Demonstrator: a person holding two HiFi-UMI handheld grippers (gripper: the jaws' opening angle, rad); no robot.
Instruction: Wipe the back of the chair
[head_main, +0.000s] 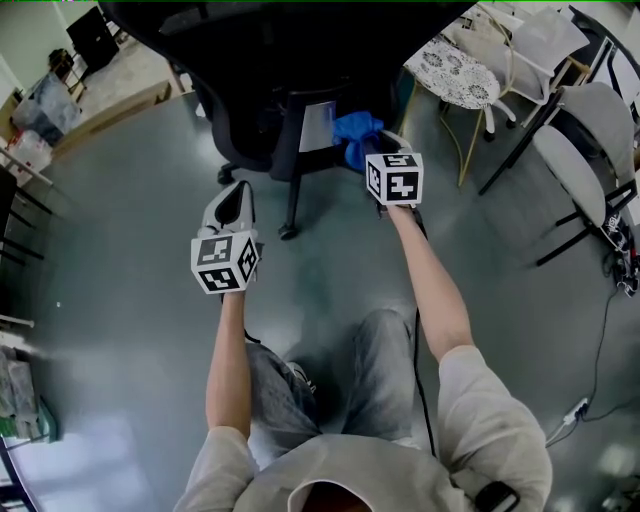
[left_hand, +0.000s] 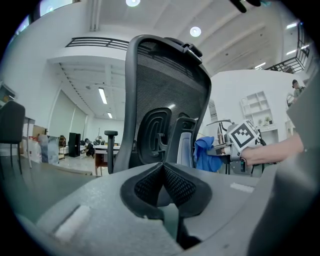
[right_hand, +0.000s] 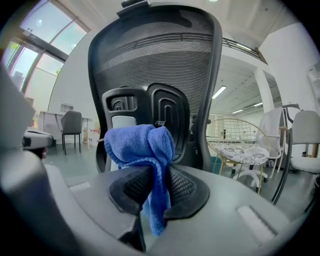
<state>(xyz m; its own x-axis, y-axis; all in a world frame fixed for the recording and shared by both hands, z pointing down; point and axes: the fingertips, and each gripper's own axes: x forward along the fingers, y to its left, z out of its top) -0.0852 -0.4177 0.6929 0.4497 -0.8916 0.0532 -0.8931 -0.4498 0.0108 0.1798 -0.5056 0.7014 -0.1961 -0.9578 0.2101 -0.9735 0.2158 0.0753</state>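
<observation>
One blue cloth (right_hand: 141, 146) in right tool (right_hand: 156, 172), before chair back (right_hand: 155, 60).

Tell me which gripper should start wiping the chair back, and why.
Right. The right gripper is shut on the blue cloth and points straight at the chair back. The left gripper is shut on nothing, so it has nothing to wipe with.

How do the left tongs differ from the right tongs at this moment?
The right tongs are shut on a blue cloth; the left tongs are shut with nothing between them. In the head view the right tongs reach farther forward, close to the chair back, while the left tongs are held nearer the person. What they share: both point at the chair back.
</observation>
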